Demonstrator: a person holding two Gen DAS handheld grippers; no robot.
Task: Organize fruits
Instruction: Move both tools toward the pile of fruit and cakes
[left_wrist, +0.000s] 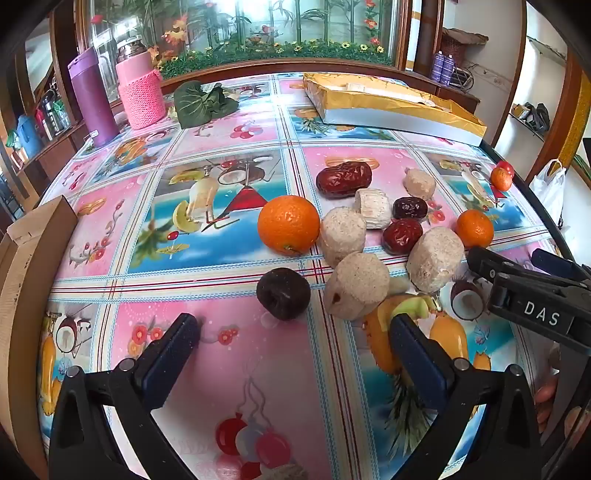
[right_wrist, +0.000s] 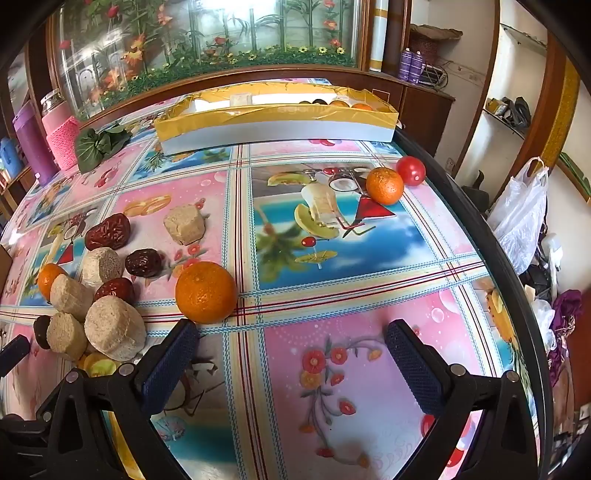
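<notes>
Glossy, probably plastic tablecloth (right_wrist: 332, 288); knitted flask sleeve (left_wrist: 142, 98)

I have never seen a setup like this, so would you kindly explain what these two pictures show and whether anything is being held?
There is no robot: a person holds a two-finger gripper in each hand, each with a camera looking along its fingers. One picture comes from the left gripper, the other from the right gripper. Both are open and hold nothing. On the patterned tablecloth lie oranges such as the nearest orange, red dates like this date, pale round cakes, and one small tomato. A yellow-lined box stands at the back.
</notes>
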